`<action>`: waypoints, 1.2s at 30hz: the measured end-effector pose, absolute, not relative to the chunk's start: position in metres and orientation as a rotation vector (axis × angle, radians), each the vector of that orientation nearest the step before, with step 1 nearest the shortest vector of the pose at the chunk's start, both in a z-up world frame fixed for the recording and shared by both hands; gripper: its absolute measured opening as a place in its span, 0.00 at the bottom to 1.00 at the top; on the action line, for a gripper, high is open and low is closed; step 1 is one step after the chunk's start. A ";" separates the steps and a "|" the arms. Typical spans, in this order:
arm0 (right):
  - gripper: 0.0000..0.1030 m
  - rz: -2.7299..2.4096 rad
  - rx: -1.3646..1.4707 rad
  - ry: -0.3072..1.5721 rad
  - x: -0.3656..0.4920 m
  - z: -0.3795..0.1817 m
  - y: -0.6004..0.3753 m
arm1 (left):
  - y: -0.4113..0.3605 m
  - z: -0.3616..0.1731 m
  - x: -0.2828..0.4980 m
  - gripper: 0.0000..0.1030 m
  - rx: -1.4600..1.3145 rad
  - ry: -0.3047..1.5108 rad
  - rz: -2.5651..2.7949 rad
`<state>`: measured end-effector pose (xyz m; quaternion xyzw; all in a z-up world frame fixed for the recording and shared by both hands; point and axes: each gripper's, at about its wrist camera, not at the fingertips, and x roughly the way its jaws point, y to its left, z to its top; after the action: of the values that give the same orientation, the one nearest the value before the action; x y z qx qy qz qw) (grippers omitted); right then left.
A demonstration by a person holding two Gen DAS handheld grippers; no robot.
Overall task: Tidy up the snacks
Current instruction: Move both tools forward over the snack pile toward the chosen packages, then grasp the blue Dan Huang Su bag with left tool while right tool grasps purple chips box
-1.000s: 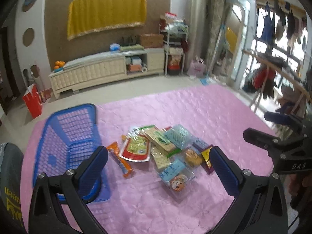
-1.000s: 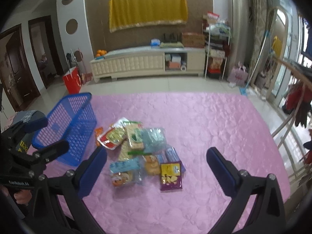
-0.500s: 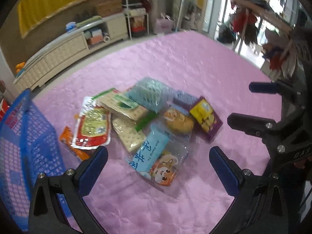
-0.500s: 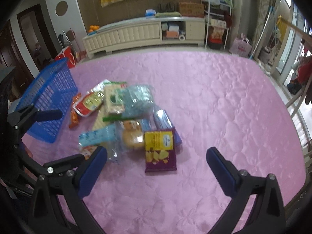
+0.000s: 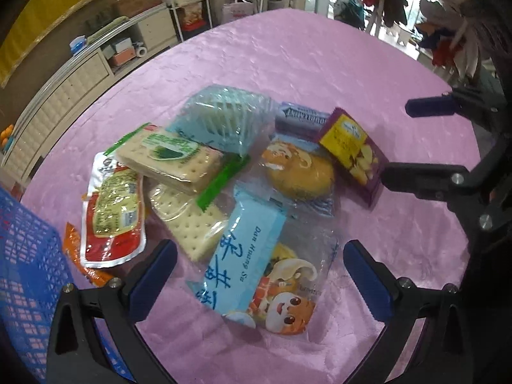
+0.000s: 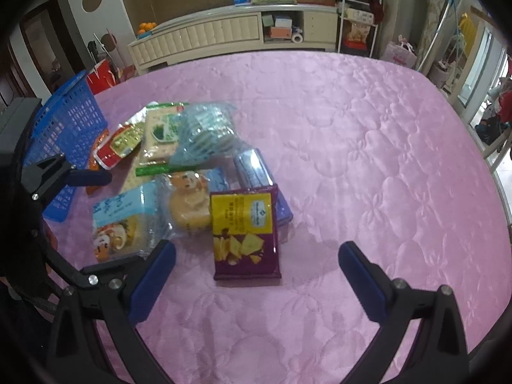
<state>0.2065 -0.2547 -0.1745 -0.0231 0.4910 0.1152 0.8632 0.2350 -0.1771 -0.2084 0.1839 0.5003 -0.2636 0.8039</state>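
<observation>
A pile of snack packets lies on the pink quilted tablecloth (image 6: 368, 147). My left gripper (image 5: 260, 273) is open and hovers just over a light-blue cartoon packet (image 5: 252, 262), its fingers on either side. Beside that lie cracker packs (image 5: 169, 156), a red-and-white sachet (image 5: 112, 211), a round bun (image 5: 297, 172) and a clear bag with a teal tray (image 5: 224, 118). My right gripper (image 6: 256, 275) is open, low over the purple-and-yellow chip box (image 6: 244, 233). The blue basket (image 6: 67, 134) stands left of the pile.
A purple packet (image 6: 256, 172) lies behind the chip box. An orange sachet (image 5: 80, 256) lies by the basket wall (image 5: 28, 275). The right half of the cloth is bare. Beyond the table stand a cream cabinet (image 6: 204, 35) and a shelf rack (image 6: 358, 12).
Both grippers have come down and forward toward the pile, which now fills much more of each view. Both stay open; no snack has moved.
</observation>
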 end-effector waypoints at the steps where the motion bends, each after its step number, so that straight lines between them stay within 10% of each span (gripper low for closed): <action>1: 1.00 0.239 -0.055 1.035 0.207 -0.177 -0.254 | -0.178 -0.209 0.235 0.97 0.396 1.073 -0.566; 6: 0.99 0.229 -0.090 1.051 0.213 -0.182 -0.247 | -0.177 -0.210 0.237 0.76 0.333 1.091 -0.637; 14: 0.92 0.211 -0.081 1.101 0.225 -0.195 -0.242 | -0.173 -0.211 0.234 0.73 0.307 1.085 -0.645; 22: 0.54 0.208 -0.104 1.122 0.222 -0.203 -0.238 | -0.163 -0.208 0.232 0.65 0.270 1.076 -0.634; 36: 0.52 0.238 -0.086 1.054 0.191 -0.160 -0.238 | -0.148 -0.171 0.196 0.63 0.236 1.006 -0.564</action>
<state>0.1912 -0.2385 -0.1601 -0.0409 0.5018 0.1133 0.8566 0.1956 -0.1479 -0.1709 0.1111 0.4746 -0.2662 0.8316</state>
